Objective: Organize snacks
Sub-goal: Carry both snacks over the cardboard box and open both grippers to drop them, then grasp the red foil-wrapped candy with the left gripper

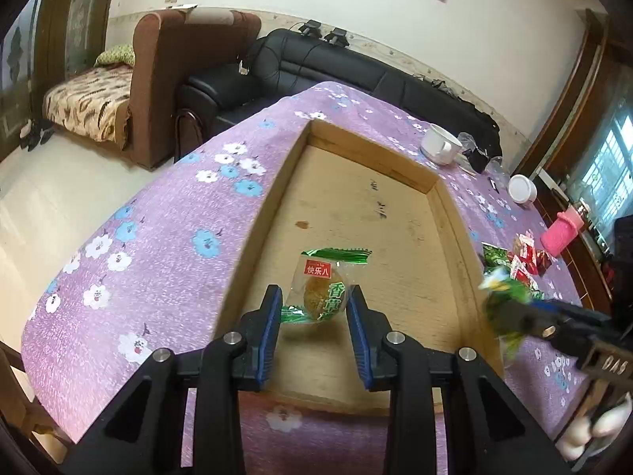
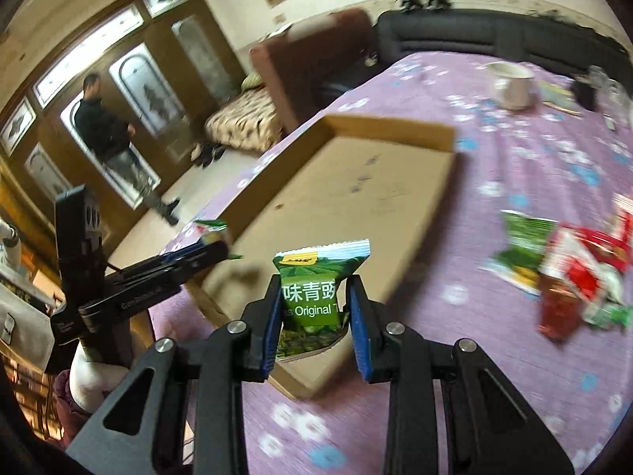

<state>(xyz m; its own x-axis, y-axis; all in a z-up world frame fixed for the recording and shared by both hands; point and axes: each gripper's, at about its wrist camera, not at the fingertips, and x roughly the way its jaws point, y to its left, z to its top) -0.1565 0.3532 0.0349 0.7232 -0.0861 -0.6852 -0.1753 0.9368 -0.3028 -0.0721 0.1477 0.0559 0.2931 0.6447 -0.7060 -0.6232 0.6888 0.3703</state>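
Left wrist view: my left gripper (image 1: 314,301) clamps a cake packet (image 1: 320,291) over the cardboard tray (image 1: 395,158); my right gripper (image 2: 314,297) pinches a green pea packet (image 2: 316,301)

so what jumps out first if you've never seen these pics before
Each gripper carries a snack over the shallow cardboard tray on the purple flowered tablecloth: the left gripper holds a clear-wrapped cake, the right gripper a green pea packet. More red and green snack packets lie heaped on the cloth to the tray's right.
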